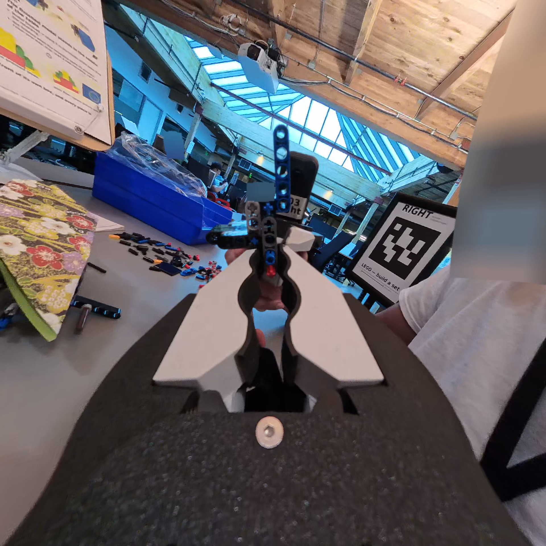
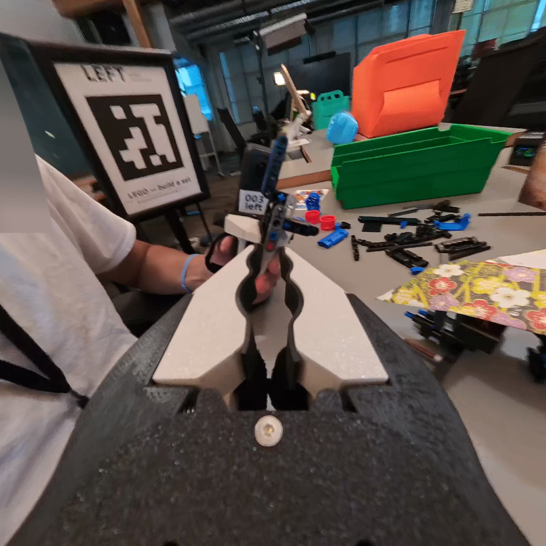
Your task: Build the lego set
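A small lego assembly is held up in the air between my two grippers, which face each other. It has a grey beam (image 1: 269,233), a long blue beam (image 1: 281,168) standing upward and a black beam (image 1: 227,237) sticking out sideways. My left gripper (image 1: 269,260) is shut on the grey beam's lower end. The right gripper (image 1: 298,239) shows just behind the assembly. In the right wrist view my right gripper (image 2: 268,255) is shut on the same grey beam (image 2: 276,224), below the blue beam (image 2: 273,168). The left gripper (image 2: 242,229) is close behind it.
Loose black, blue and red pieces (image 1: 174,260) lie on the grey table beside a blue bin (image 1: 153,189) and a floral booklet (image 1: 38,242). The right wrist view shows more pieces (image 2: 413,236), red wheels (image 2: 320,220), a green bin (image 2: 413,168), an orange box (image 2: 404,82) and a framed marker sign (image 2: 130,133). The tips of both grippers are at nearly the same place.
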### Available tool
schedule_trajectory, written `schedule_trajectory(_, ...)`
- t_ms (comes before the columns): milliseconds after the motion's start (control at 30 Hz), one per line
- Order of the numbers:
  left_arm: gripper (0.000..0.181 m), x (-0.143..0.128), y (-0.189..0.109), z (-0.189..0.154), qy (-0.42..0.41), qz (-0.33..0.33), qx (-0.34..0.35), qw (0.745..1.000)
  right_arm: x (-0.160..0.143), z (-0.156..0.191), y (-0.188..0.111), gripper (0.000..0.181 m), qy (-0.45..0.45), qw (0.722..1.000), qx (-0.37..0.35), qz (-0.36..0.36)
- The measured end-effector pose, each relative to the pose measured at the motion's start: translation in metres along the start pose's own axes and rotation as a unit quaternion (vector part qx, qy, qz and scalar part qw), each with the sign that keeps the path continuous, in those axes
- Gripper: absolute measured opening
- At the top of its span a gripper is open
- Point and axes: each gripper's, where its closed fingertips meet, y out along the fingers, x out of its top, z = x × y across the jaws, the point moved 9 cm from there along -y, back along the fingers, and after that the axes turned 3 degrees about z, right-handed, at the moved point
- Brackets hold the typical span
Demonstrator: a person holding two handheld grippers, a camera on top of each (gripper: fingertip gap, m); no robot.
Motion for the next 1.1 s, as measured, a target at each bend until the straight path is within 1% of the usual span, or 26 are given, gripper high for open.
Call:
schedule_trajectory(100, 0.006, -0.0002, 0.0004, -0.0004, 0.0, -0.001, -0.005, 1.0, 0.002, -0.0006, -0.0001, 0.011, 0.025, 0.999, 0.029, -0.016)
schedule_trajectory(333, 0.006, -0.001, 0.0006, -0.002, -0.002, -0.002, -0.022, 1.0, 0.0015, -0.001, 0.0006, 0.008, 0.032, 0.999, 0.033, -0.007)
schedule_trajectory(400, 0.006, -0.0013, 0.0005, -0.0009, -0.009, -0.002, -0.027, 1.0, 0.0007, -0.0008, 0.0009, 0.003, 0.04, 0.998, 0.042, -0.009)
schedule_trajectory(600, 0.005, -0.0019, 0.0009, -0.003, -0.006, 0.007, -0.042, 0.999, 0.0, -0.0015, 0.0004, 0.0, 0.059, 0.996, 0.065, -0.013)
schedule_trajectory(800, 0.005, -0.0028, 0.002, -0.0034, 0.007, 0.033, -0.027, 0.999, -0.0005, 0.0008, -0.0025, 0.0, 0.029, 0.998, 0.045, 0.014)
schedule_trajectory(933, 0.005, -0.0033, 0.0033, -0.004, 0.015, 0.038, -0.016, 0.999, -0.0004, 0.0016, -0.0039, 0.0, 0.012, 0.999, 0.036, 0.018)
schedule_trajectory(1000, 0.006, -0.0043, 0.0045, -0.0031, 0.016, 0.045, 0.003, 0.999, -0.0029, 0.0019, -0.0038, 0.0, -0.008, 0.999, 0.019, 0.027)
schedule_trajectory(1100, 0.006, -0.0051, 0.0048, -0.0009, -0.001, 0.027, 0.028, 0.999, -0.0016, 0.0016, -0.0029, 0.0, -0.04, 0.999, -0.023, 0.025)
